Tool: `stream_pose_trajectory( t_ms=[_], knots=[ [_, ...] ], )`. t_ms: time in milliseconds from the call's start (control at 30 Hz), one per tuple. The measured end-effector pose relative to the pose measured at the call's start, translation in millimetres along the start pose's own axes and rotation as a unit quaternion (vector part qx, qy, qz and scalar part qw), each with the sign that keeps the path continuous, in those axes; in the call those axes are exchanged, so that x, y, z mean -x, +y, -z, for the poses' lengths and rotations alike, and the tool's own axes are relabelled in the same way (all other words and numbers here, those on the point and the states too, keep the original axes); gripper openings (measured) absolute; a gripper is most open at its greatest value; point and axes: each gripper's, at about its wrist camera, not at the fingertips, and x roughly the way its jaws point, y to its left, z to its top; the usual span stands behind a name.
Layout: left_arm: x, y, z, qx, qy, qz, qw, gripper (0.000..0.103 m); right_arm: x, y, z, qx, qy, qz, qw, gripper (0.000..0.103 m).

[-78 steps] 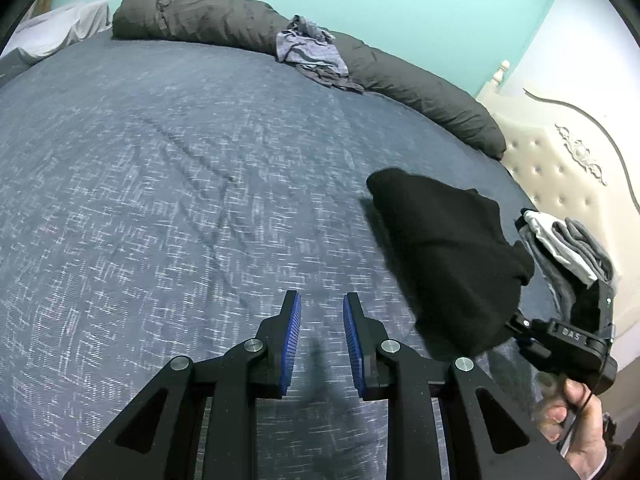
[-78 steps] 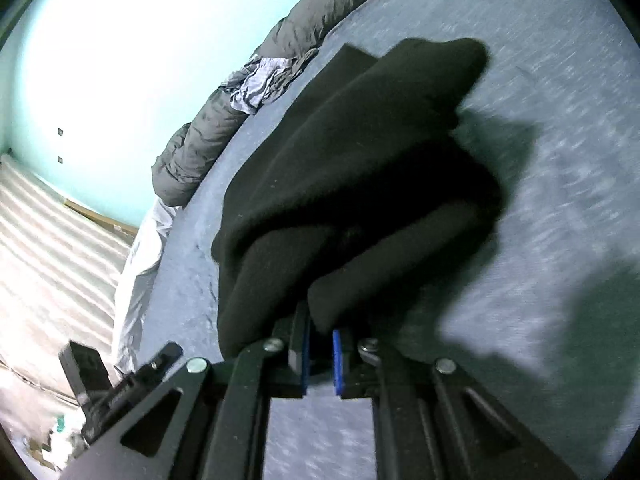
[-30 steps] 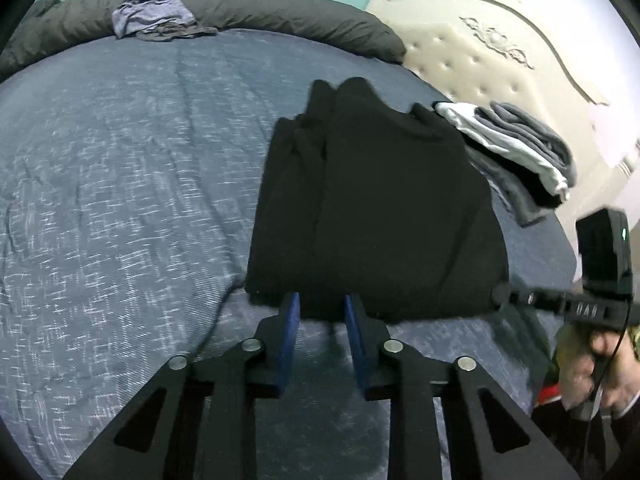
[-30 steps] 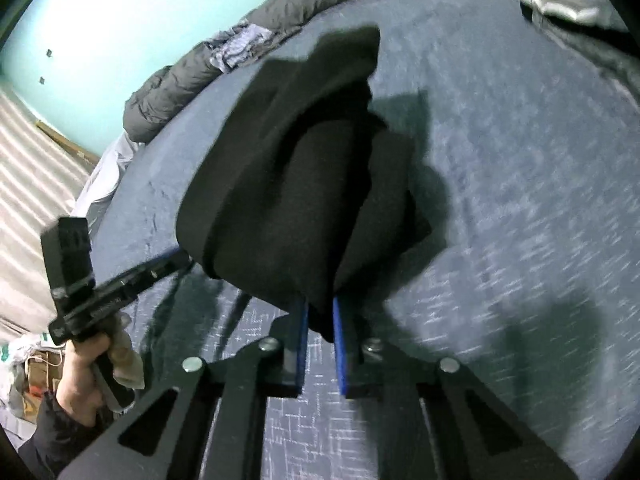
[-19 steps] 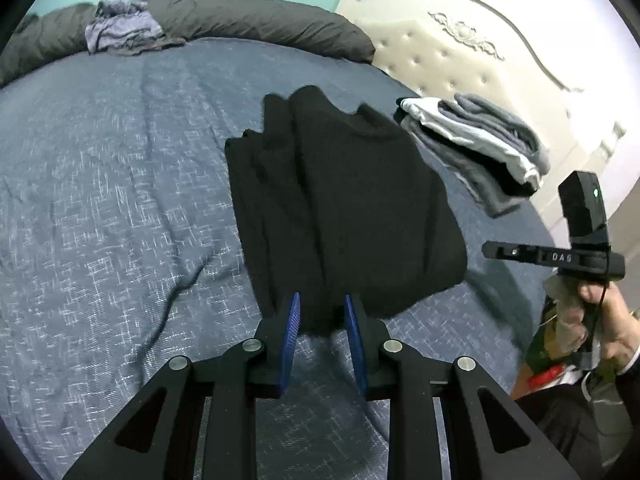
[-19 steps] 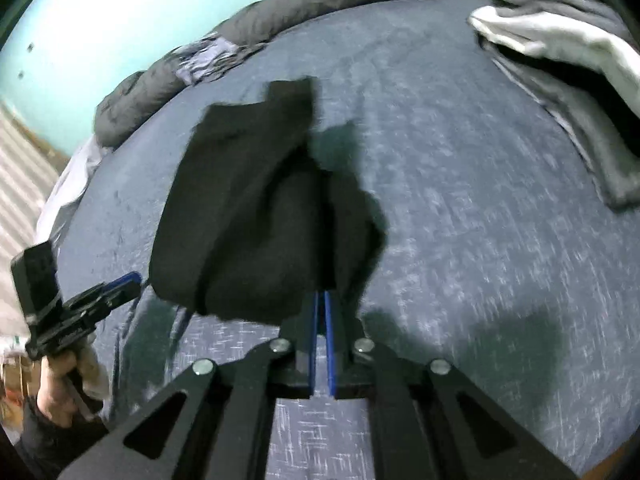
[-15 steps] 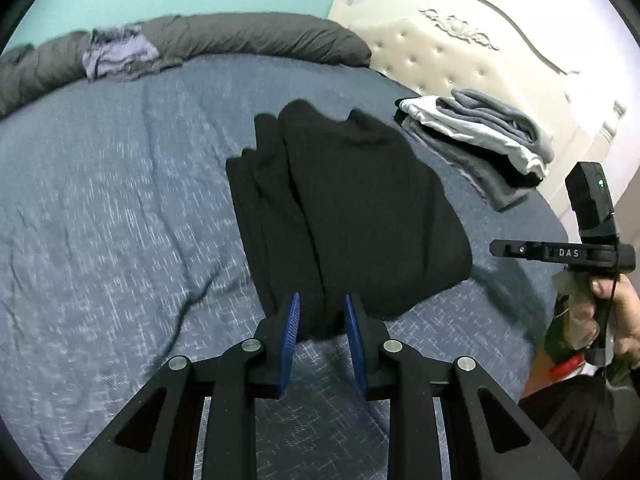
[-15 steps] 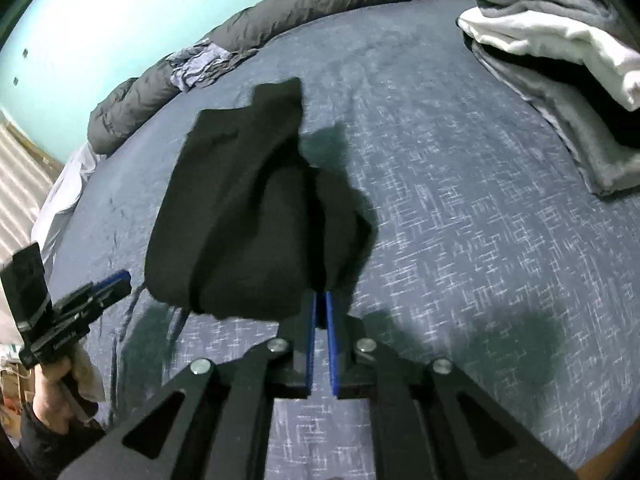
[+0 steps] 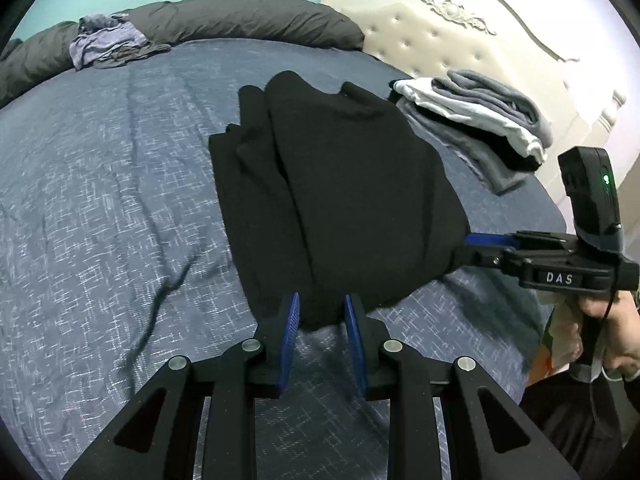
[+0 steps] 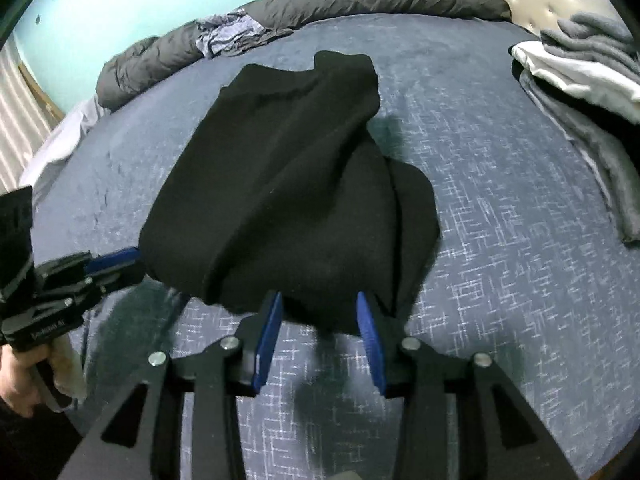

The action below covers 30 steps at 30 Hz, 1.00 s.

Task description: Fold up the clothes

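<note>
- The black garment [image 9: 340, 200] lies folded on the blue bedspread [image 9: 100, 200], roughly mid-bed, its near hem right at my tools; from my left wrist camera I see stacked fold edges down its left side and a neckline bump at the far end.
- My right wrist camera shows the same black garment [image 10: 288, 184] bunched higher, humped rather than flat, its near edge drooping between the blue pads.
- Left gripper [image 9: 322, 332]: jaws parted, hem lying between the pads, nothing clamped. In the right view the left gripper [image 10: 116, 260] sits at the garment's left corner.
- Right gripper [image 10: 320, 328]: jaws spread wide, not pinching. In the left view the right gripper [image 9: 476, 244] touches the garment's right corner; whether cloth is caught there I cannot tell.
- Only the left view shows my right hand [image 9: 612, 332] on its handle; only the right view shows my left hand [image 10: 16, 384].
- A folded grey-and-white pile [image 9: 480, 120] sits just right of the garment, near the headboard [image 9: 460, 40].
- A dark rolled duvet [image 9: 240, 16] with crumpled clothes [image 9: 104, 40] lines the far edge.
- Open bedspread spreads to the left; the bed edge is close on the right.
</note>
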Motion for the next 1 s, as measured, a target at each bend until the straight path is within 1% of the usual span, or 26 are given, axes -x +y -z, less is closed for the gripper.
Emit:
stream_pose_trajectory(
  t_ms=[133,200,233,267,367,533,633,700,733,833,933,1000],
  knots=[
    [-7,2,1,0.002,0.003,0.000,1.0000,0.026,2,-2,0,0.000,-0.003,-0.001,1.000,0.038],
    [-10,1,1,-0.001,0.005,-0.004,1.0000,0.022,5,-2,0,-0.001,-0.005,0.000,1.000,0.038],
    [-10,1,2,-0.003,0.005,-0.006,1.0000,0.014,7,-1,0,0.000,-0.006,0.002,1.000,0.038],
    [-11,0,2,-0.006,0.004,-0.007,0.9999,0.004,9,-1,1,0.001,-0.009,0.006,1.000,0.037],
    [-13,-2,2,-0.010,-0.001,-0.017,0.9998,0.004,9,2,3,0.003,-0.008,0.011,1.000,0.035],
    [-7,-1,2,-0.001,-0.016,-0.024,0.9996,0.003,0,-1,3,-0.014,0.007,0.020,1.000,0.035],
    [-6,-1,1,0.000,-0.017,-0.027,0.9995,0.003,-3,9,5,0.015,0.005,0.042,0.999,0.035],
    [-5,2,1,0.004,-0.017,-0.030,0.9994,0.003,-6,14,6,0.038,0.005,0.063,0.997,0.014],
    [-4,3,0,0.007,-0.017,-0.031,0.9993,0.003,-6,13,7,0.040,0.005,0.067,0.997,0.002],
    [-2,11,-1,0.019,-0.019,-0.032,0.9991,0.003,0,7,5,0.033,-0.003,0.070,0.997,0.001],
    [0,17,-1,0.028,-0.021,-0.034,0.9988,0.003,10,12,3,0.048,-0.018,0.084,0.995,0.000],
    [1,21,-1,0.037,-0.023,-0.032,0.9985,0.003,10,13,2,0.048,-0.019,0.085,0.995,0.000]
  ],
)
